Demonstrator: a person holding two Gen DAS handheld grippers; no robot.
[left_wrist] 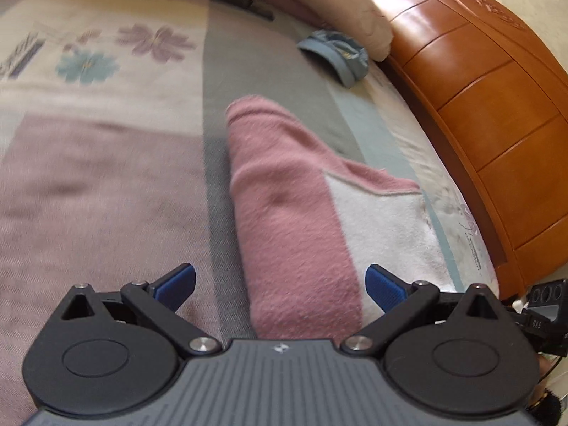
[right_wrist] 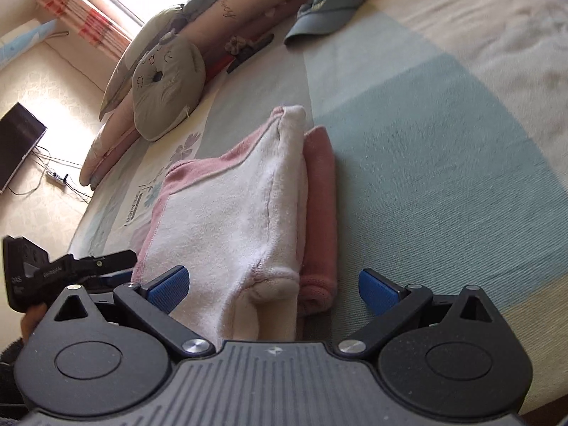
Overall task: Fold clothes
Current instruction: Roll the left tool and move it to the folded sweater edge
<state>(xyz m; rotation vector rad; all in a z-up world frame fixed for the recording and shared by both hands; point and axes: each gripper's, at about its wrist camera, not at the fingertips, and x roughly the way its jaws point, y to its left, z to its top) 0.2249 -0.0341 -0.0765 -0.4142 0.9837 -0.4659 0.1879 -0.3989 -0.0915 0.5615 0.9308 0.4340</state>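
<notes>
Left cam: our left tongs (left_wrist: 280,284) spread wide, empty, over the folded pink-and-white garment (left_wrist: 294,220) on the bed (left_wrist: 106,184); cap (left_wrist: 335,55) beyond. Right cam: right tongs (right_wrist: 273,289) wide too, garment (right_wrist: 230,220) w/ its near end between the tips.

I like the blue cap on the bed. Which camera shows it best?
The right wrist view: the blue cap is sharp there, with its brim and crown plain to see beside the pillows. In the left wrist view the cap is blurrier, crumpled-looking, lying near the wooden headboard.
</notes>
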